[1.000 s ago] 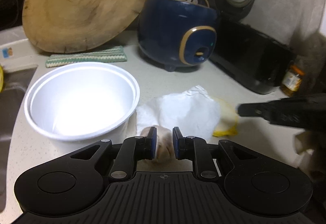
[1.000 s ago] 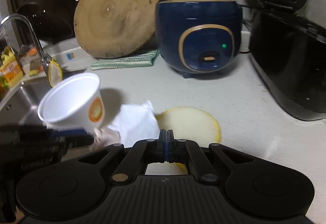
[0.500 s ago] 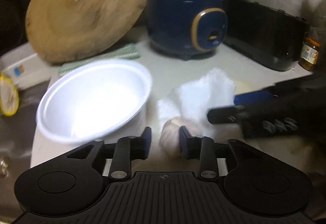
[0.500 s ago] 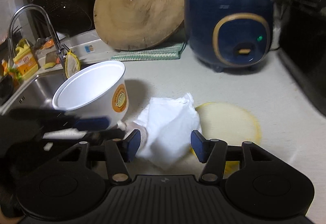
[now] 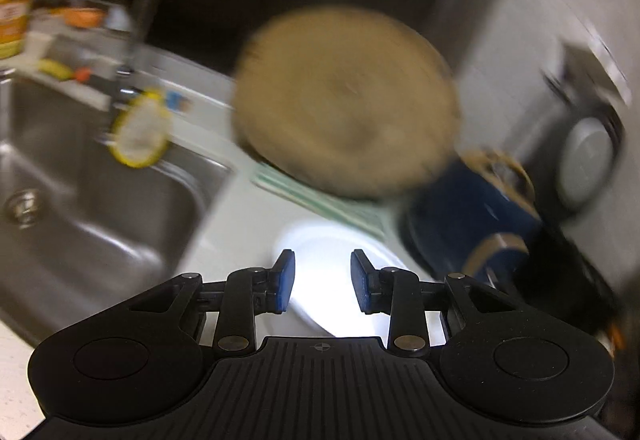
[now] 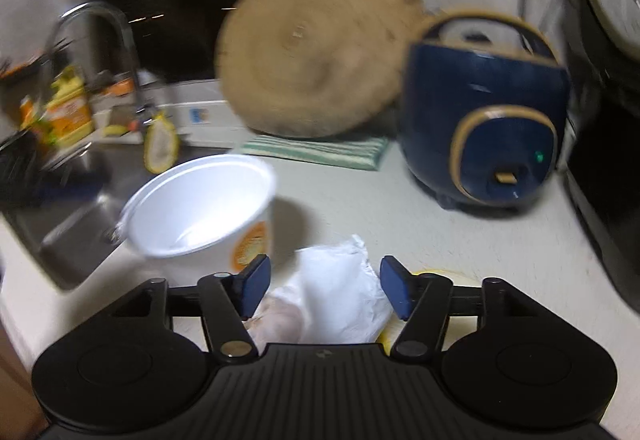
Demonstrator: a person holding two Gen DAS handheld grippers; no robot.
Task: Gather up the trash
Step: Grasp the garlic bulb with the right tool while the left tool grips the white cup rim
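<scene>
- The left tool [image 5: 322, 282], which a second ago pinched the pale lump at the napkin's edge, now has its jaws apart and empty; it has swung up and to the left, looking toward the sink [image 5: 100, 224] with only the white cup [image 5: 332, 280] glowing beneath its pads.
- By my reading, the left side has let the scrap go without bagging or cupping it, so that piece is not yet collected.
- The right tool [image 6: 324, 290], shut a second ago, now stands wide open and low over the table [image 6: 360, 207], straddling the crumpled napkin [image 6: 340, 296].
- The pale lump [image 6: 280, 318] lies just beside the napkin, near the right tool's left pad, and the yellow lid [image 6: 436, 276] peeks out beyond the right pad.
- The cup stands upright just left of the napkin; it is likely the place for the trash.
- Both views are smeared by motion, so fine contact cannot be told.
</scene>
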